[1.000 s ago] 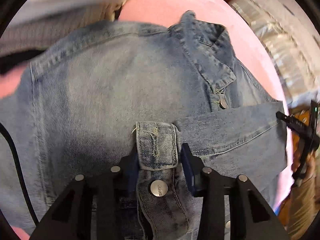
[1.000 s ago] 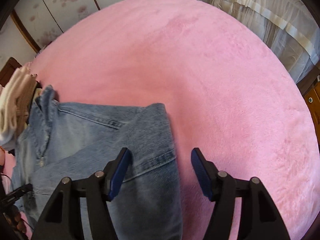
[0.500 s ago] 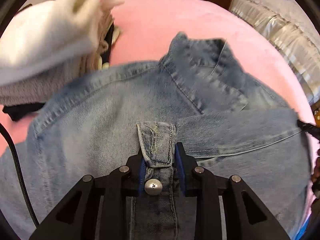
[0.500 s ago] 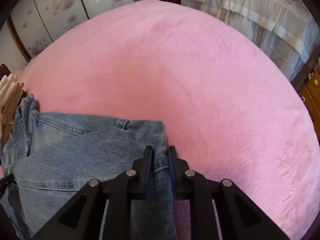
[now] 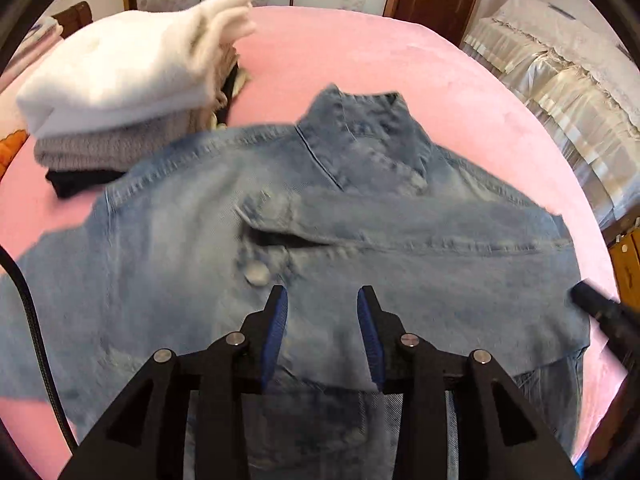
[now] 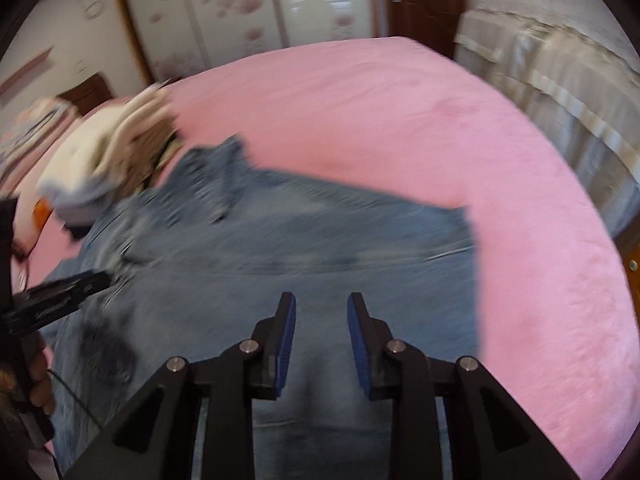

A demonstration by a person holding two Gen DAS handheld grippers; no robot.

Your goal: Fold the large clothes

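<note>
A light blue denim jacket (image 5: 168,248) lies on the pink bed, collar (image 5: 360,132) at the far side, both sleeves folded across its body. A sleeve cuff with a metal button (image 5: 256,272) rests near the middle. My left gripper (image 5: 322,308) is open and empty, raised just above the jacket's lower part. In the right wrist view the jacket (image 6: 320,248) is blurred; my right gripper (image 6: 321,312) is open and empty above it. The left gripper's tip (image 6: 68,292) shows at the left edge there.
A stack of folded clothes (image 5: 120,76), white on top, grey and black below, sits at the far left beside the jacket; it also shows in the right wrist view (image 6: 116,152). The pink blanket (image 6: 400,120) stretches far and right. Another bed (image 5: 560,92) stands at the right.
Both grippers were shut on the denim sleeves half a second ago. Both have opened, let go and pulled back and up; the sleeves now lie across the jacket.
</note>
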